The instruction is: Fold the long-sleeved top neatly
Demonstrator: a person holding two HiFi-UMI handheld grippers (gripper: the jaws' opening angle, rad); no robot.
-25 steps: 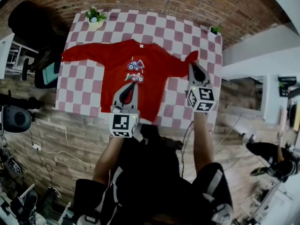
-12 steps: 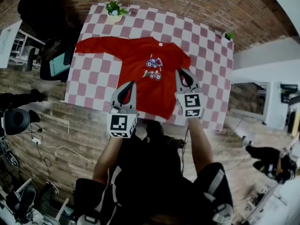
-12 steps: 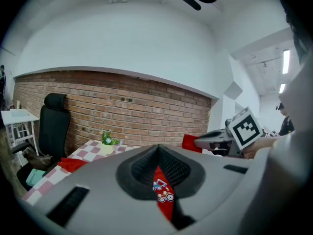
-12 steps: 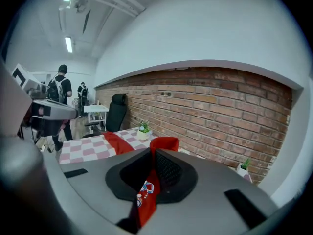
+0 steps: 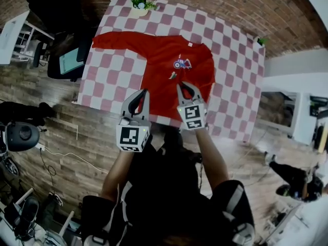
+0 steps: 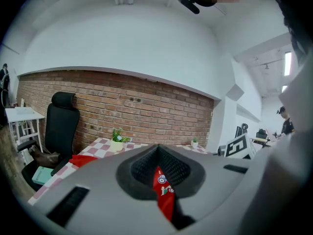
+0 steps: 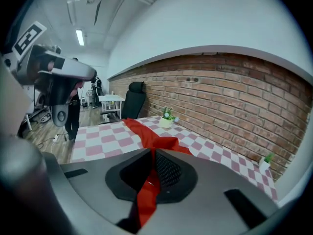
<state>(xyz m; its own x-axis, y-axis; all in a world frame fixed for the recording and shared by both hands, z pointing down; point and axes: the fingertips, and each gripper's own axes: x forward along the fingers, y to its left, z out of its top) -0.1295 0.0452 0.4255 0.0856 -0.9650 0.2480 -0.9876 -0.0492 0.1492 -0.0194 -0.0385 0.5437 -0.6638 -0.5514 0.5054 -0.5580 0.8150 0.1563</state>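
Step in hand: first sleeve fold.

- Long-sleeved top (image 5: 164,60) lies flat on the checked desk (image 5: 118,70), print up.
- Right tool (image 5: 185,90) is clamped on red cloth, judged the right-side sleeve (image 7: 146,190), and holds it over the lower body of the top.
- Left tool (image 5: 138,99) has its jaws together on nothing. It hovers at the near desk edge, just beside the hem.

Orientation:
- Collar points to the far edge, toward the potted plant (image 5: 139,1); hem points toward the person.
- Neck-to-hem line runs far to near, slightly skewed.
- Long axis runs across the desk, along the outstretched sleeve (image 5: 118,39) at far left.

Next move, as judged: lay the held sleeve straight down the body and let go. Then the left tool must reach well across for the far cuff.
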